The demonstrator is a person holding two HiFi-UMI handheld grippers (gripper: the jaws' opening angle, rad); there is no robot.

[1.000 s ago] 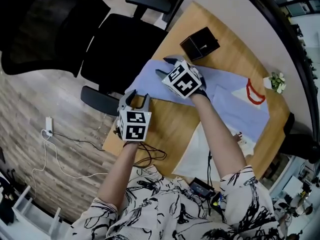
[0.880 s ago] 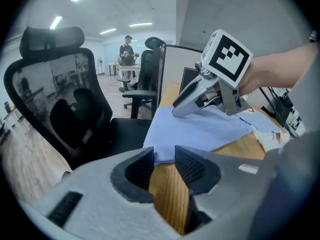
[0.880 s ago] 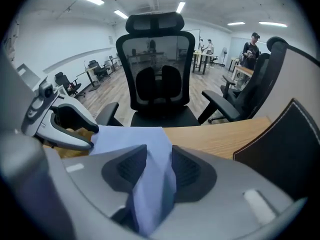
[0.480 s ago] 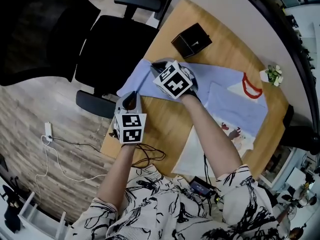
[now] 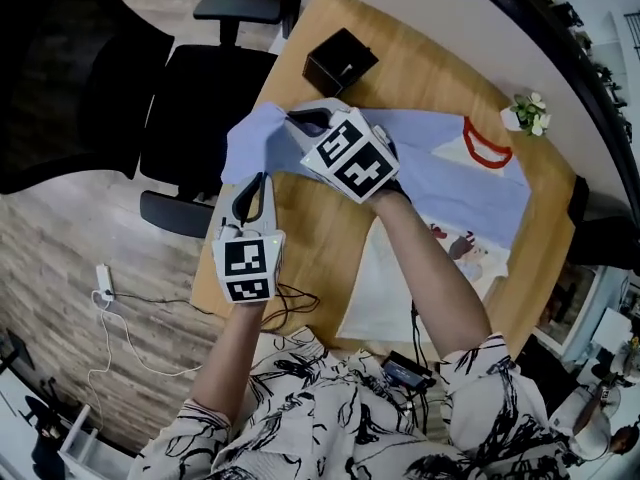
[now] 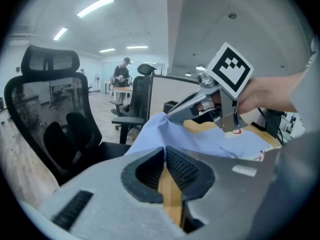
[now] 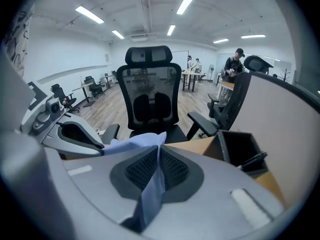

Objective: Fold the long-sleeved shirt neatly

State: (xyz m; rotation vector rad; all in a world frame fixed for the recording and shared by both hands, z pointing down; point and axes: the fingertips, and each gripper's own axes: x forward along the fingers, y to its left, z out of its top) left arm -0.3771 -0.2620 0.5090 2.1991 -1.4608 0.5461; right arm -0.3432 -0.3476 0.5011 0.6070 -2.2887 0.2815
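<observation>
Shirt: the light blue long-sleeved shirt with a red collar is lying spread across the wooden surface, collar towards the right, while its left end is hanging raised above the surface's left edge.
Left gripper: the left gripper is sitting at the near corner of the raised end, its jaws pressing together and nipping the blue cloth at their tips.
Right gripper: the right gripper is sitting at the far corner, its jaws having just been closing, and a fold of the blue cloth is running between its pads.
Far side: a black open-topped box is standing just beyond the shirt.
Right corner: a small potted plant is standing near the collar.
Near side: a white printed cloth is lying beside the shirt.
Left of the surface: a black office chair is standing close by.
</observation>
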